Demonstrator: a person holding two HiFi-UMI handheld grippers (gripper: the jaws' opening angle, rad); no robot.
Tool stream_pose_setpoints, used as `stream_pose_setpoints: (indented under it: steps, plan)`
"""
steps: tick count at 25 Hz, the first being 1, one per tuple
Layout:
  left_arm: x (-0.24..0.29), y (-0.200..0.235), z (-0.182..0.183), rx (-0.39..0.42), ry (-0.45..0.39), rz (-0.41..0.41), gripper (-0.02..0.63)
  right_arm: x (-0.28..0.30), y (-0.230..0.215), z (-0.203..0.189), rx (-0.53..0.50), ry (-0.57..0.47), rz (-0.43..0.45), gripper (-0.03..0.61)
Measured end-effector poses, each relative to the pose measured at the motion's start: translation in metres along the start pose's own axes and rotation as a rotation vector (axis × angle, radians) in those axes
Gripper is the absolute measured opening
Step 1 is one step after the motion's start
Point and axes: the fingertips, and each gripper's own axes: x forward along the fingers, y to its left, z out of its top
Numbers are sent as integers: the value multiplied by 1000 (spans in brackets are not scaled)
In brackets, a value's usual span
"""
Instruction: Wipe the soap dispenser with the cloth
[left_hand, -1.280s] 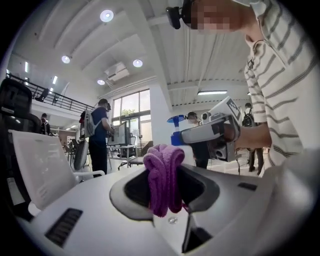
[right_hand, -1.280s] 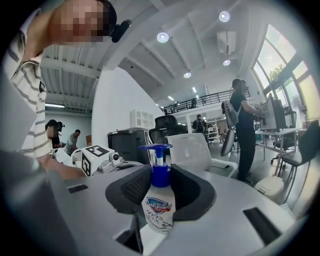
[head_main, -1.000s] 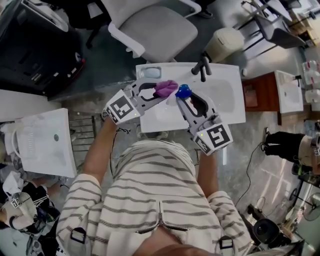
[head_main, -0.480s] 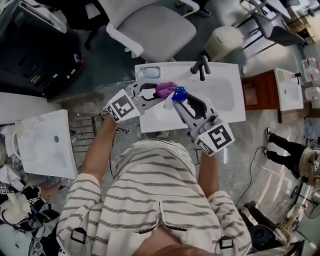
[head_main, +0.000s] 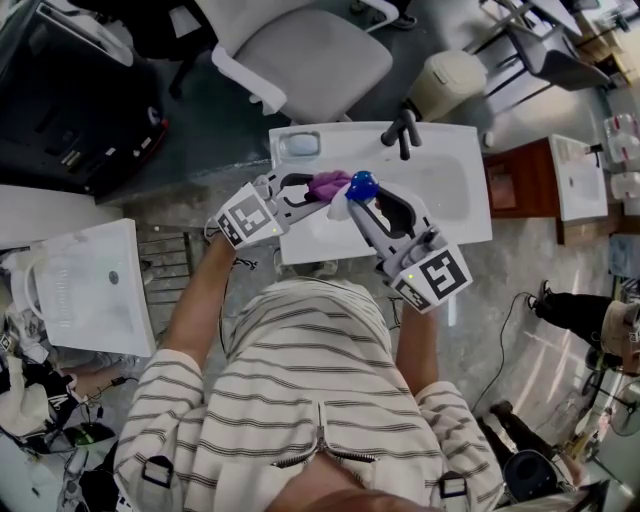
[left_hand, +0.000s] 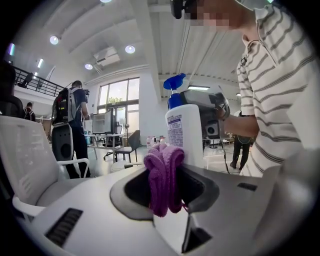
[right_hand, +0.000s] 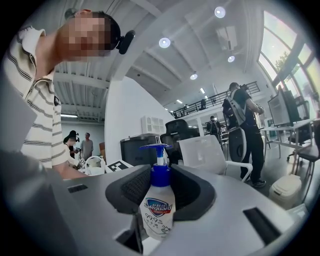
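2 tight grips: left tongs (head_main: 320, 190) on cloth (left_hand: 164, 175), right tongs (head_main: 354, 198) on dispenser (right_hand: 158, 210); faucet (head_main: 404, 130) beyond.

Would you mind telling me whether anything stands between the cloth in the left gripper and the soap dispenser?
Nothing visible does. The purple cloth in the left gripper sits right beside the soap dispenser, which the right gripper holds.

A grey office chair (head_main: 318, 55) and a pale bin (head_main: 448, 85) stand on the grey floor (head_main: 200, 190) beyond the white surface (head_main: 455, 195); round ceiling lights (right_hand: 165, 42) glow, with tall windows (left_hand: 117, 102) behind
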Motion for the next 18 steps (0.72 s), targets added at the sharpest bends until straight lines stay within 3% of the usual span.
stream_pose_setpoints:
  steps: [5,18]
  plan:
    - [-10,1,-2,-48,-20,38,126,2,-3,0,0,-7,-27,133]
    - [-34,6,14,-176,-134,278,129,3,-28,-14,32,-2,-191,133]
